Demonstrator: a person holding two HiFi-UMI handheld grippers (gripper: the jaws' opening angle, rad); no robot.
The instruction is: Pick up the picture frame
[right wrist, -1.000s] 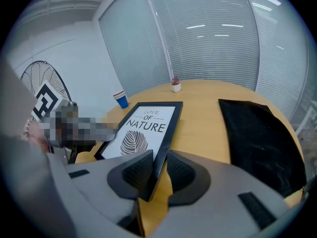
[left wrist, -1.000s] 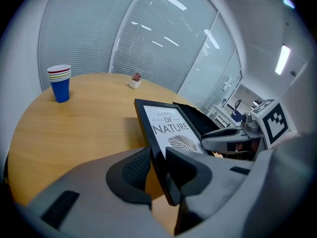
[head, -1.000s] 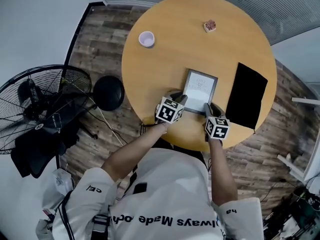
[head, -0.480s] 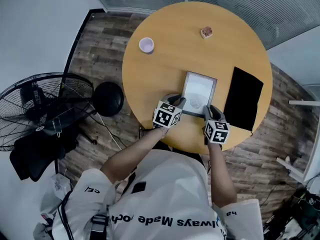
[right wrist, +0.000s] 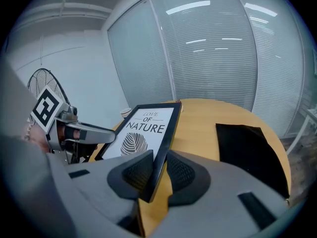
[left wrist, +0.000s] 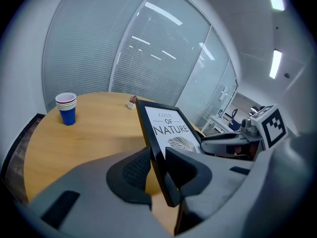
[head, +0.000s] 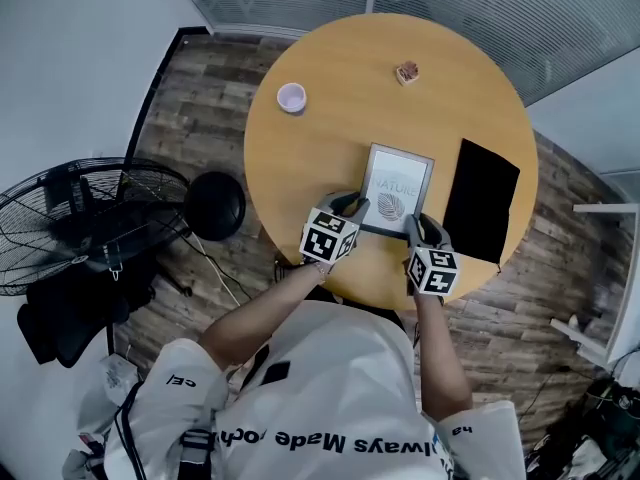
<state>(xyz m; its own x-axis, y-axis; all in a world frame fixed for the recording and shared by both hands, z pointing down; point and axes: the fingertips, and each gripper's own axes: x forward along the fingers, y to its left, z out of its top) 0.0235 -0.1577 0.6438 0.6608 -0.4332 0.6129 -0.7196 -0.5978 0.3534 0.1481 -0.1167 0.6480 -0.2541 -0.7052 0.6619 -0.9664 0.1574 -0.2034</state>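
Since a second ago we've tilted the picture frame (head: 398,183) off the table (head: 330,148), left tongs (head: 350,205) and right tongs (head: 418,226) each clamped on a near corner.

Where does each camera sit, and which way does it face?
Head view: on the person's head, looking steeply down at the round table; shows forearms, shirt, left gripper, right gripper.
Left gripper view: on that gripper, facing across the table toward the glass wall; own jaws shut on the picture frame.
Right gripper view: on that gripper, facing likewise; own jaws shut on the frame.
Both gripper views share the frame and each other's gripper.
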